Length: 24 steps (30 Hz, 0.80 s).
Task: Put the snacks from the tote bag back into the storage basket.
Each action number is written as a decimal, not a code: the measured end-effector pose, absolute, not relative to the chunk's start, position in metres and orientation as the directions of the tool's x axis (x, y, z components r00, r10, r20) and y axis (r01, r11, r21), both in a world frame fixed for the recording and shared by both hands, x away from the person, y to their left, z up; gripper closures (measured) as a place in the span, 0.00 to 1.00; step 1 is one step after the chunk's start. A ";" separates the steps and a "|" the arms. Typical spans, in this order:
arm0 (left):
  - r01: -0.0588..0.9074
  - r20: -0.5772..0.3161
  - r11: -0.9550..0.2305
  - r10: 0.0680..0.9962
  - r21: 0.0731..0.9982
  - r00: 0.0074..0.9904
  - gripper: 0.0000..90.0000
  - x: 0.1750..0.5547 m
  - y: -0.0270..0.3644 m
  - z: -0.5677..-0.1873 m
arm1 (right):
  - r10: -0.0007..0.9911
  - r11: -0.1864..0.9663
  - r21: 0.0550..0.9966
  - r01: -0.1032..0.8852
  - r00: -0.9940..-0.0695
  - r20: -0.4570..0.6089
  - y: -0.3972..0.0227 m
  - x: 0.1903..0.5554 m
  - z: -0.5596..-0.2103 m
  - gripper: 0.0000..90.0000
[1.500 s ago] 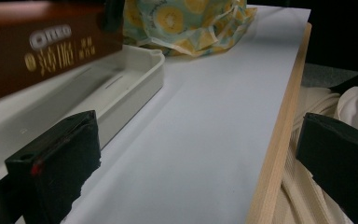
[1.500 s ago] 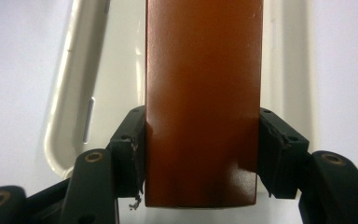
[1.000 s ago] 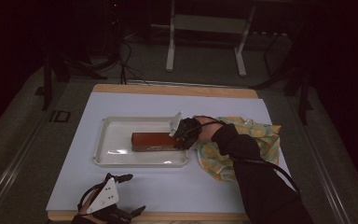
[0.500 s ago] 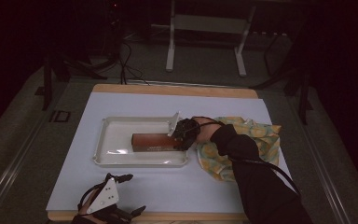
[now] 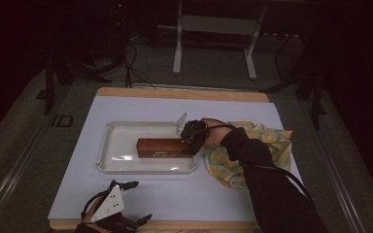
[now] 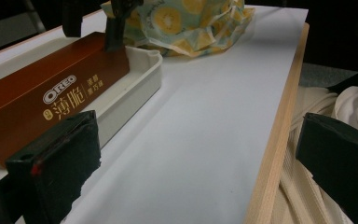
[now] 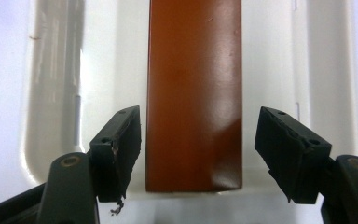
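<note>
A long brown Oreo box [image 5: 162, 147] lies flat in the white tray [image 5: 121, 133] at the middle of the mat. My right gripper [image 5: 190, 141] is at the box's right end. In the right gripper view the box [image 7: 193, 93] sits between the jaws with a small gap on each side. The jaws have just been opening and the pads do not press on it. My left gripper [image 5: 138, 201] rests at the table's front left, open and holding nothing. In the left gripper view its wide jaws frame the box [image 6: 51, 93], the tray [image 6: 144, 79] and the right gripper [image 6: 93, 23].
A yellow patterned cloth [image 5: 267, 141] lies crumpled to the right of the tray, under my right forearm. The white mat [image 5: 199, 194] covers a wooden table whose front edge [image 6: 279, 140] runs beside my left gripper. A metal stand [image 5: 213, 43] rises beyond the table.
My right gripper's jaws have spread apart at the box's right end and let go of it. The box stays in the tray. The left gripper has not moved.
</note>
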<state>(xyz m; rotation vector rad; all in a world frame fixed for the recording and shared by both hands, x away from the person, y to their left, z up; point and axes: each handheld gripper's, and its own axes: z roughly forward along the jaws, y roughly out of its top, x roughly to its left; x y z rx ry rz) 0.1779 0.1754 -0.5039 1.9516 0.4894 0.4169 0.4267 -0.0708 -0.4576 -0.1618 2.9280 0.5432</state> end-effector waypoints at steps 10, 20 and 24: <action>0.153 0.071 -0.382 0.512 0.911 0.856 0.00 0.178 0.175 -0.504 | -0.055 0.914 0.385 -0.129 -0.979 -0.199 -0.082 0.421 -0.436 0.35; 0.155 0.071 -0.384 0.513 0.910 0.856 0.00 0.178 0.175 -0.504 | -0.007 0.907 0.409 -0.102 -0.974 -0.227 -0.098 0.418 -0.416 0.32; 0.157 0.068 -0.382 0.513 0.911 0.855 0.00 0.178 0.175 -0.504 | 0.029 0.903 0.424 -0.070 -0.975 -0.222 -0.106 0.417 -0.410 0.29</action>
